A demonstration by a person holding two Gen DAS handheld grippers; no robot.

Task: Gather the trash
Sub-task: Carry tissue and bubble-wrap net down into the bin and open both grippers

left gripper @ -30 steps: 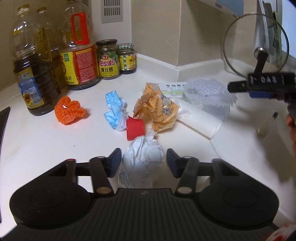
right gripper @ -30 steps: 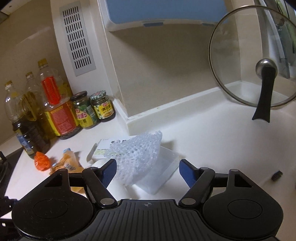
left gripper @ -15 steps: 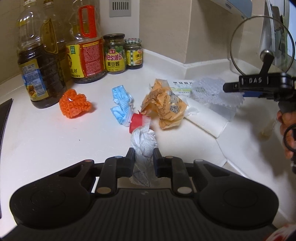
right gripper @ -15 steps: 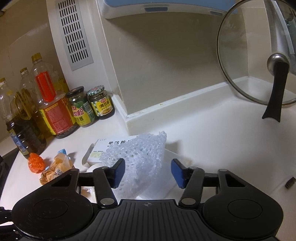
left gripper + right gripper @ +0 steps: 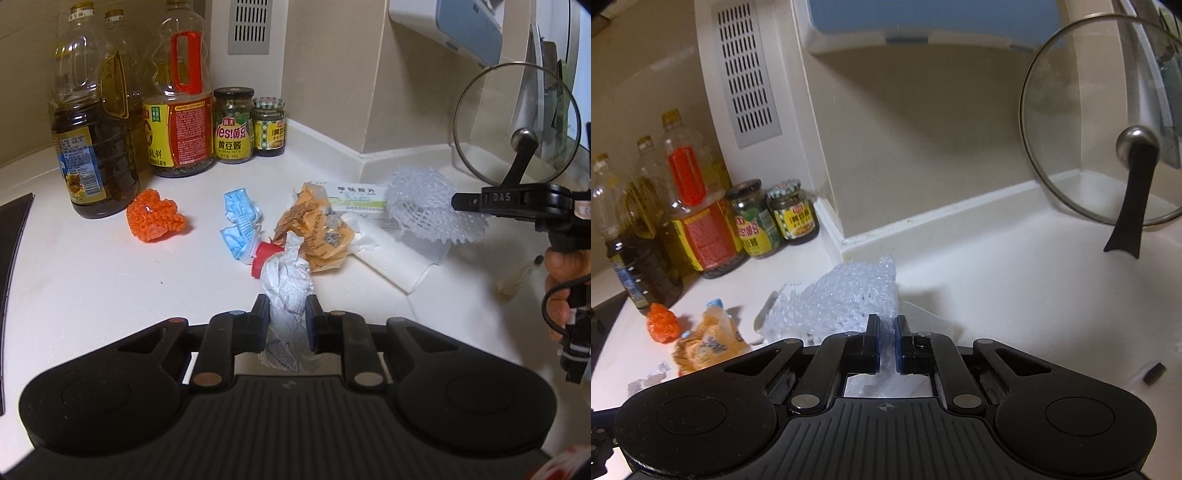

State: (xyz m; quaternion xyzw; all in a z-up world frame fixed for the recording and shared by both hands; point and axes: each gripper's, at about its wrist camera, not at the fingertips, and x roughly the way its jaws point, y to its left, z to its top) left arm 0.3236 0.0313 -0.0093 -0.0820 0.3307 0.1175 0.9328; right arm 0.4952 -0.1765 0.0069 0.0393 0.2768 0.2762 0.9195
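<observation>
The left gripper [image 5: 287, 308] is clamping the crumpled white paper [image 5: 286, 286], which is standing upright between its fingers; the right gripper [image 5: 885, 341] is pinching the bubble wrap [image 5: 842, 295] lying just ahead-left.

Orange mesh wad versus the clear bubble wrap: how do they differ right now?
The orange mesh wad lies untouched near the oil bottles; the bubble wrap is pinched in the right gripper. The wad is opaque and compact, the wrap see-through and broader. Both are crumpled, knobbly plastic.
</observation>
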